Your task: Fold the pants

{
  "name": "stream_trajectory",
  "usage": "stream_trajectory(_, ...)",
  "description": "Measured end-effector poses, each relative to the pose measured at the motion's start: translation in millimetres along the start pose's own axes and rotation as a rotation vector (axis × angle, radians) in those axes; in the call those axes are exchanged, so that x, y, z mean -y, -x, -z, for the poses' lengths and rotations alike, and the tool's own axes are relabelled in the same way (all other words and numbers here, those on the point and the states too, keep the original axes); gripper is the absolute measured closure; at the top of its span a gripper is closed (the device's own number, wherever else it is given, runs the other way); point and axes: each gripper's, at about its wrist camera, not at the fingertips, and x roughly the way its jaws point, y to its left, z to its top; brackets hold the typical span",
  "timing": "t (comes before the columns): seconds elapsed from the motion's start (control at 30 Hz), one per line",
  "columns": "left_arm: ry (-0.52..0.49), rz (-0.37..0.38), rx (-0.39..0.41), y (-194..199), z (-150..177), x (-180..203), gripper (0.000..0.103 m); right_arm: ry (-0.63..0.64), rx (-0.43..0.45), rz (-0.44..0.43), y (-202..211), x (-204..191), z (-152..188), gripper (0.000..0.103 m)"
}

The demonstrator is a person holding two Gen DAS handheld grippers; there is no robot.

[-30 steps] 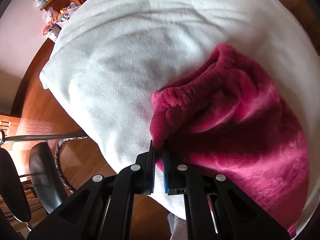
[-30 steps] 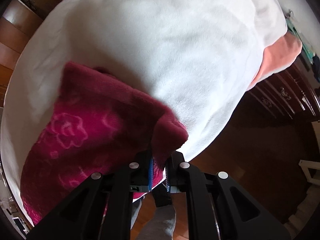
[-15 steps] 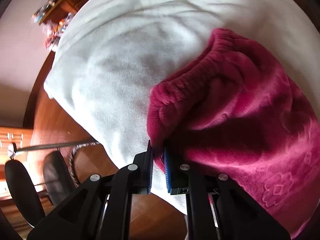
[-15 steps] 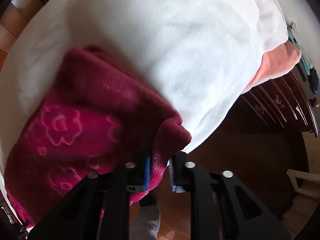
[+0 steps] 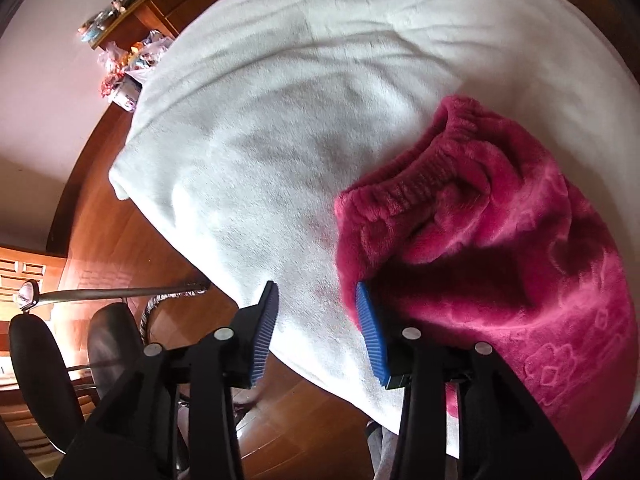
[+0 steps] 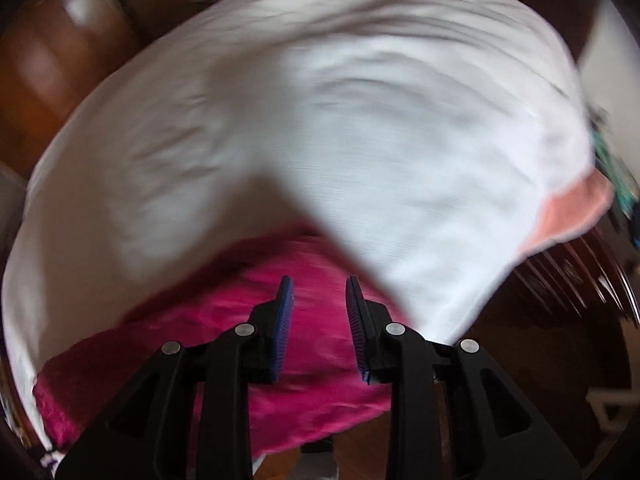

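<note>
The magenta fleece pants (image 5: 500, 248) lie folded on a white blanket (image 5: 280, 120), the elastic waistband facing up-left in the left wrist view. My left gripper (image 5: 316, 312) is open and empty, its right pad just touching the near corner of the pants. In the blurred right wrist view the pants (image 6: 280, 320) lie at the blanket's (image 6: 340, 140) near edge. My right gripper (image 6: 318, 300) is open and empty just above them.
Wood floor (image 5: 120, 208) lies below the bed edge. Black chairs (image 5: 48, 368) and a metal pole stand at lower left, a cluttered wooden desk (image 5: 160, 4) at upper left. A peach cloth (image 6: 576, 216) and a dark dresser (image 6: 580, 300) are at the right.
Both grippers have opened and let go of the pants, which now rest on the blanket. The right gripper has swung, blurring its view.
</note>
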Motion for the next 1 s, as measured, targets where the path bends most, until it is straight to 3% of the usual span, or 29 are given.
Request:
stream_trajectory(0.1, 0.007, -0.017, 0.009, 4, -4, -2, 0.06, 0.067, -0.035, -0.065, -23, -48, -8, 0.076)
stream_trajectory(0.23, 0.022, -0.026, 0.011, 7, -9, -14, 0.06, 0.104, -0.105, -0.083, -59, -73, -15, 0.076)
stream_trajectory(0.33, 0.025, -0.017, 0.012, 8, -10, -18, 0.06, 0.096, -0.197, -0.045, -90, -74, -19, 0.076)
stream_trajectory(0.43, 0.01, 0.001, 0.016, 9, -12, -16, 0.053, 0.114, -0.243, 0.055, -110, -69, -21, 0.076)
stream_trajectory(0.67, -0.072, -0.002, 0.017, 5, -11, 6, 0.052, 0.169, -0.098, 0.283, -98, -63, -44, 0.077)
stream_trajectory(0.77, -0.08, 0.007, 0.014, 5, -12, 12, 0.052, 0.188, -0.084, 0.293, -92, -68, -46, 0.077)
stream_trajectory(0.9, -0.097, 0.019, 0.021, 8, -13, 22, 0.052, 0.323, 0.01, 0.338, -69, -82, -42, 0.076)
stream_trajectory(1.0, -0.11, 0.026, 0.027, 11, -10, 28, 0.052, 0.289, 0.013, 0.26, -55, -69, -51, 0.076)
